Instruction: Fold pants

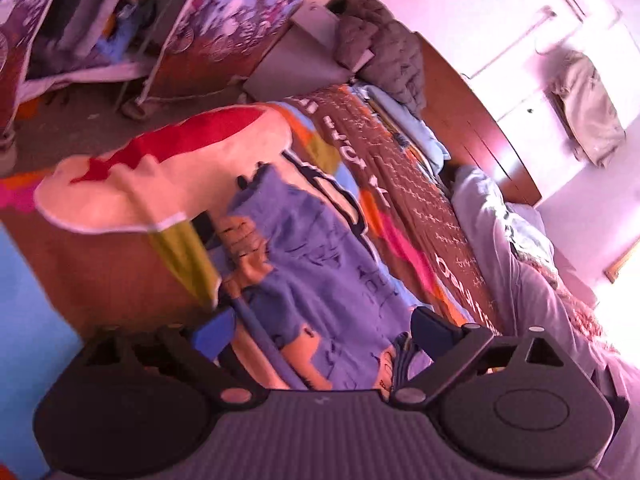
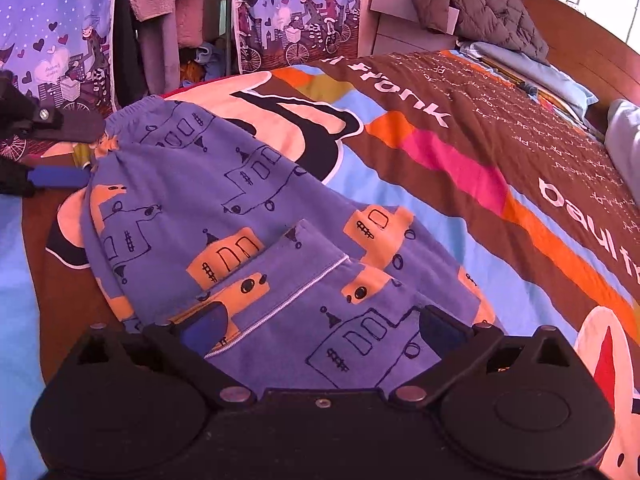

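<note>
Two grippers hang over the bed (image 2: 460,152), both with fingers spread wide and clamping nothing. Purple printed pants (image 2: 224,216) lie folded on the bedspread — the right gripper (image 2: 316,332) at the near hem end, the left gripper (image 2: 60,152) beside the waistband. Next, I judge, comes pinching both ends for another fold.

A bedspread (image 2: 460,152) in brown, orange, pink and pale blue bands with white lettering covers the bed. At its head a grey quilted jacket (image 2: 484,8) lies bunched against the wooden headboard (image 2: 580,36), just above a pale blue pillow (image 2: 548,76). Beyond the bed's far edge hangs a purple curtain (image 2: 296,12) printed with cyclists, beside hanging clothes (image 2: 160,20).
</note>
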Demonstrator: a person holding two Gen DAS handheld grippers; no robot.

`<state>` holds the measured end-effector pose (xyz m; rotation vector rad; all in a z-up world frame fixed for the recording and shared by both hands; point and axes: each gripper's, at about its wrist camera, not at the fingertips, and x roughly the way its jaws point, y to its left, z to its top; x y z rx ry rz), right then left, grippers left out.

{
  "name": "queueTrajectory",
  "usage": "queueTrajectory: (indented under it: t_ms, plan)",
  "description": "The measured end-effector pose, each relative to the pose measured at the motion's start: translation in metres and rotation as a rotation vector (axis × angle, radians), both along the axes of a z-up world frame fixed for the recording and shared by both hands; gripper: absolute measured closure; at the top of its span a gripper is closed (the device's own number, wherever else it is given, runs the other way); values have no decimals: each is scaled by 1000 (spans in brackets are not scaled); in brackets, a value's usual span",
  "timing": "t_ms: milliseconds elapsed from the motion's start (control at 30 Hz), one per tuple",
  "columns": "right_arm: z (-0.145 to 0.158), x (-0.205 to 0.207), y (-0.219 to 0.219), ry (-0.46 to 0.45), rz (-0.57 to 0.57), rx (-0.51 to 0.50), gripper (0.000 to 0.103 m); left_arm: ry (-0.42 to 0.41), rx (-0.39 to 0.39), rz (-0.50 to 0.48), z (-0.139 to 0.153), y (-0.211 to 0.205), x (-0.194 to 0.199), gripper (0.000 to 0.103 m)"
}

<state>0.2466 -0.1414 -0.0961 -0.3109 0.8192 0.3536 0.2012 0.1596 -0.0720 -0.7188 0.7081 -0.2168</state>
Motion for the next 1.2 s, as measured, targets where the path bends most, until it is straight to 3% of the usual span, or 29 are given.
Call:
queueTrajectory:
  t_ms: [300,467,533,633,700,767,800,867,967,1033,1200]
  plan:
    - [-2,3,-3,21,-16,14,1,17,42,25,-6,-5,7,1]
    - [-3,6,-5,40,-31,30,1,30,-20,111,-12,0,15,1]
    - [-3,7,-5,48,-37,35,1,51,-24,136,-12,1,17,7]
    - [-2,8,-4,54,-48,35,1,96,-40,218,-13,7,15,29]
    - [-1,7,-3,47,-42,24,1,149,-79,286,-16,12,15,66]
    - [0,6,-2,39,-39,14,1,167,-163,346,-24,19,11,86]
    - [1,6,-1,36,-38,11,1,154,-197,346,-26,20,9,91]
    - [4,5,-2,28,-39,8,1,107,-137,331,-20,14,6,93]
    - [16,3,-5,-6,-52,9,1,33,69,275,1,-9,5,95]
    - [24,2,-11,-25,-70,25,1,31,181,258,16,-25,10,95]
    - [39,5,-29,-34,-114,65,1,67,329,242,45,-54,24,95]
